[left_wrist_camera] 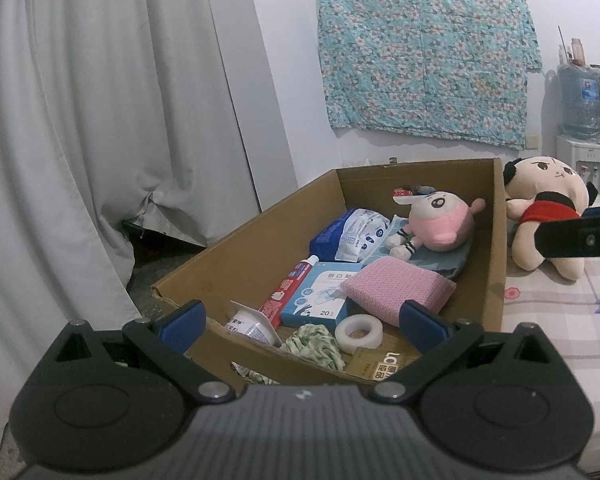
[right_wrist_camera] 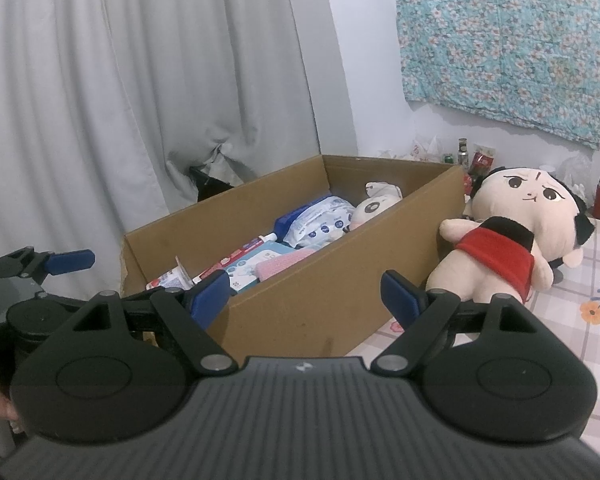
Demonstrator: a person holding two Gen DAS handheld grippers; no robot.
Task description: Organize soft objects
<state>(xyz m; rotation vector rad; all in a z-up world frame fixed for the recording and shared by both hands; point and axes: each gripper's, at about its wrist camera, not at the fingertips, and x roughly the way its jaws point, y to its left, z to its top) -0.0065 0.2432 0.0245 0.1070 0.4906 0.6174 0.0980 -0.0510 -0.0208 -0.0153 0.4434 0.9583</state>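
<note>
A cardboard box (left_wrist_camera: pixel 496 248) stands on the bed and also shows in the right wrist view (right_wrist_camera: pixel 320 300). In it lie a small pink plush (left_wrist_camera: pixel 444 224), a pink sponge (left_wrist_camera: pixel 400 292), a green scrunchie (left_wrist_camera: pixel 316 344), a tape roll (left_wrist_camera: pixel 358 332), a toothpaste tube (left_wrist_camera: pixel 288 296), a blue box (left_wrist_camera: pixel 320 300) and wipe packs (left_wrist_camera: pixel 352 236). A big plush doll in a red top (left_wrist_camera: pixel 548 212) lies right of the box and also shows in the right wrist view (right_wrist_camera: pixel 512 236). My left gripper (left_wrist_camera: pixel 302 324) is open over the box's near end. My right gripper (right_wrist_camera: pixel 306 296) is open before the box's side wall.
Grey curtains (left_wrist_camera: pixel 100 120) hang to the left. A floral cloth (left_wrist_camera: pixel 424 48) hangs on the wall. A water dispenser (left_wrist_camera: pixel 580 120) stands at the far right. Bottles (right_wrist_camera: pixel 476 160) stand behind the box. The bedsheet (right_wrist_camera: pixel 580 320) is checked with flowers.
</note>
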